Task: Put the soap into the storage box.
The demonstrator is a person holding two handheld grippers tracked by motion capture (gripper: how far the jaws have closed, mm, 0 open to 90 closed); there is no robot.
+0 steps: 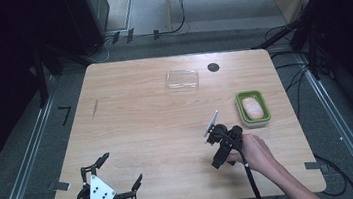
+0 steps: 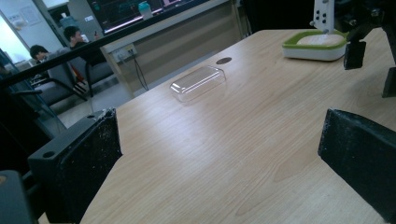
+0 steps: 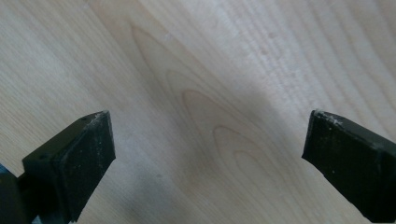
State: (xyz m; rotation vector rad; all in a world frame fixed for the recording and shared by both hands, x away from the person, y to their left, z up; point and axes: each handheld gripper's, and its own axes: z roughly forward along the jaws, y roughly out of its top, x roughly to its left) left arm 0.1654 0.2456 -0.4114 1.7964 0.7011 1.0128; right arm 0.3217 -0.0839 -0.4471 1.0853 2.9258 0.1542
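Dish [image 1: 253,107] just beyond right tool [image 1: 225,147]

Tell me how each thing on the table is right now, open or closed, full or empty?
Green dish: open, no lid on, a pale bar lying inside.
Clear lid: off the dish, lying alone at the far side of the table.
Left tongs: open, nothing between them.
Right tongs: open, over bare wood beside the dish, holding nothing.

- High view: fixed overhead, facing forward and down across the whole tabletop [image 1: 143,133].
- Left gripper view: low, looking level across the tabletop; shares the clear lid [image 2: 197,82] and green dish [image 2: 314,46].
- Right gripper view: close above bare wood, facing down.
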